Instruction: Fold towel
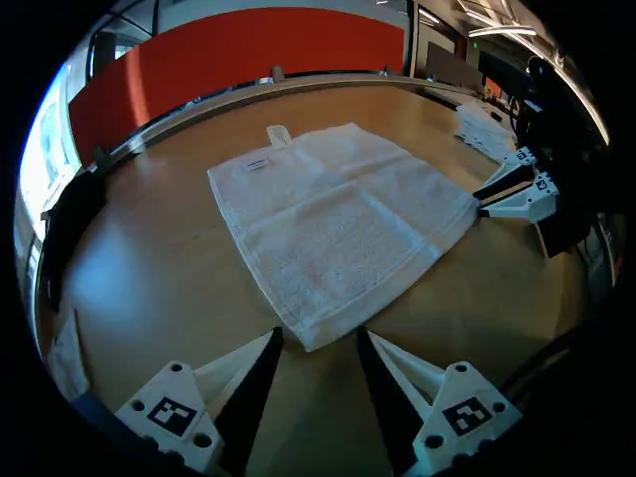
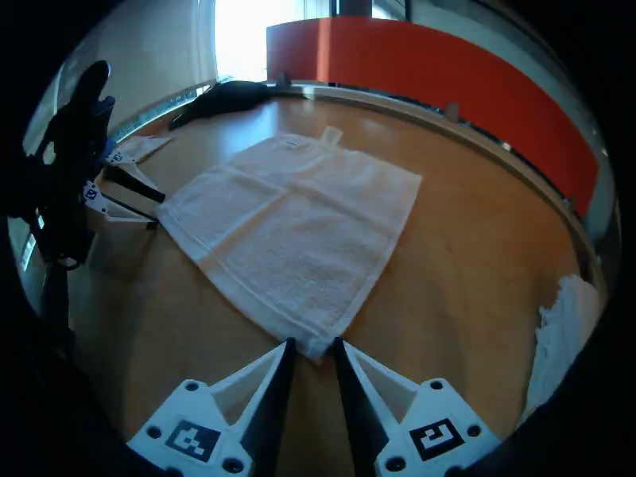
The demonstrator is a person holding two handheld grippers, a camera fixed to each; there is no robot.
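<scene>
A white towel lies spread flat on the wooden table, with a small tag at its far edge. In the left gripper view, my left gripper is open, and the towel's near corner lies between its fingertips. My right gripper sits at the towel's right corner, fingers slightly apart. In the right gripper view, the towel reaches toward me, and my right gripper has its fingers close on either side of the near corner, with a gap still showing. The left gripper rests at the towel's left corner.
Folded white towels are piled at the table's far right, and the same pile shows in the right gripper view. A dark bag and a loose white cloth lie by the table's rim. A red partition stands behind the table.
</scene>
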